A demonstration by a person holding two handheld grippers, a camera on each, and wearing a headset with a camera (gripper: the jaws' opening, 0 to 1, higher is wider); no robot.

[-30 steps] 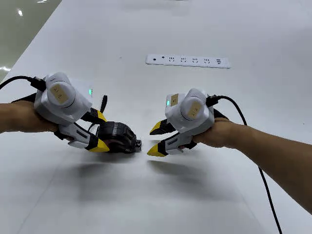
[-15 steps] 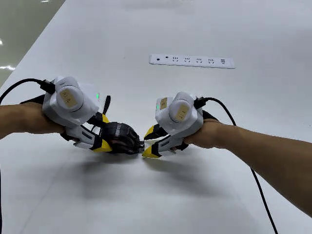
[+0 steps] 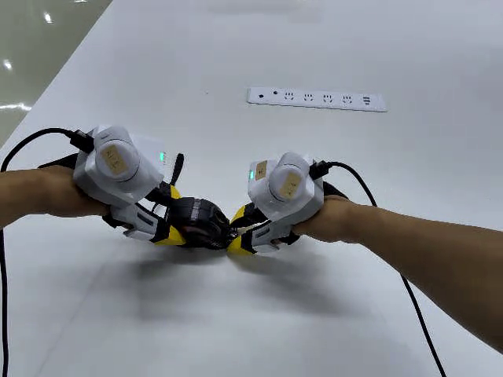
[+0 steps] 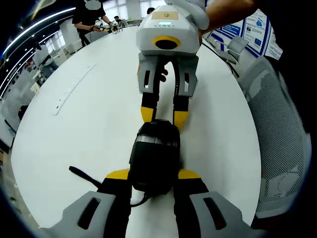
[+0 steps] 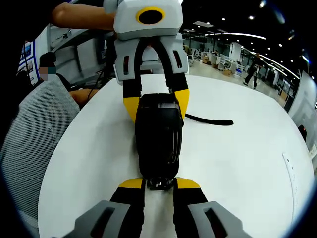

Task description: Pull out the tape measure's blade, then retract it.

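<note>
Gripping the black tape measure (image 3: pixel 196 221) by its case, the left gripper (image 3: pixel 171 215) has a yellow-tipped jaw pressed against each side, and the case rests on the white table (image 3: pixel 330 47). A black wrist strap (image 5: pixel 208 120) trails off the held end of the tape measure onto the table. At the opposite end sits the small hook tab (image 5: pixel 159 184), and the right gripper (image 3: pixel 236 229) has its jaws drawn narrow on either side of it. They look about to touch the tab, though I cannot tell whether they have clamped it. A shallow bite on so small a tab could slip off once the pull starts. The case could also twist or slide in the left jaws if the pull runs off-line. No blade is out of the tape measure yet. From the head view, both gripper bodies cover the contact points.
</note>
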